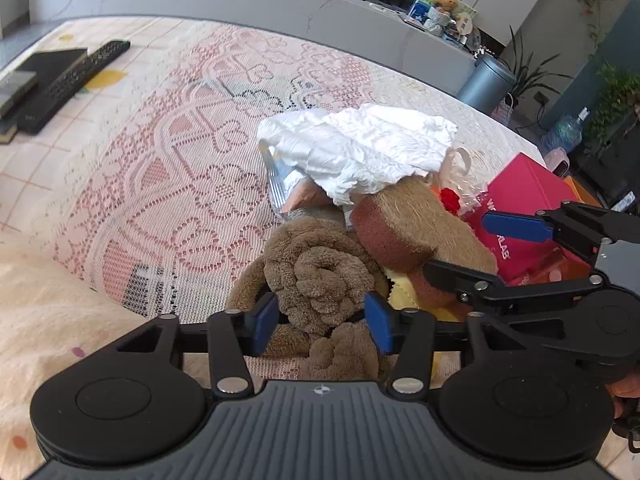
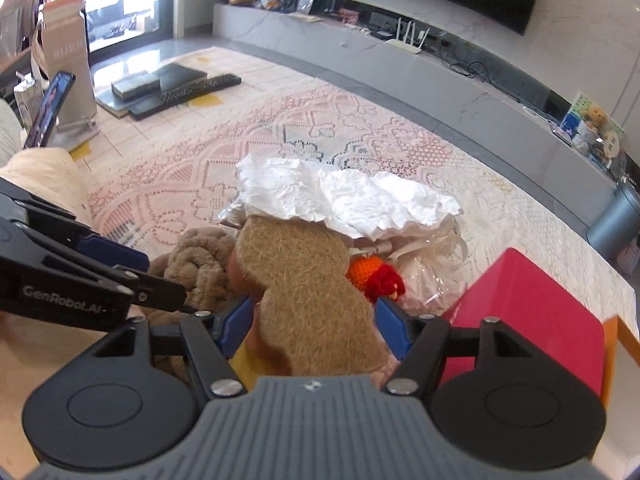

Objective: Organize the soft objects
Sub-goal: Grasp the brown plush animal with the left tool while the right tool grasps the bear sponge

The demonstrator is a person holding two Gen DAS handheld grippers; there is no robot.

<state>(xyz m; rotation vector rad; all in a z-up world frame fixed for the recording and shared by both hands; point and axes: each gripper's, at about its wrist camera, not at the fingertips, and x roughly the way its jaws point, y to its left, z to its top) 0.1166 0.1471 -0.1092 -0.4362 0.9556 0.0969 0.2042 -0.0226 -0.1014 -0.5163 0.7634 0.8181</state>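
Our left gripper (image 1: 322, 318) clamps the rolled brown towel (image 1: 320, 276) in the pile on the lace tablecloth (image 1: 160, 168). Our right gripper (image 2: 314, 326) straddles the fibrous sponge (image 2: 304, 292) beside it; we cannot tell whether its pads press.

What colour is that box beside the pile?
The box is bright pink, clearest in the right wrist view.

Both claws point steeply downward side by side, left claw (image 1: 322, 320) and right claw (image 2: 314, 326) each partly spread.
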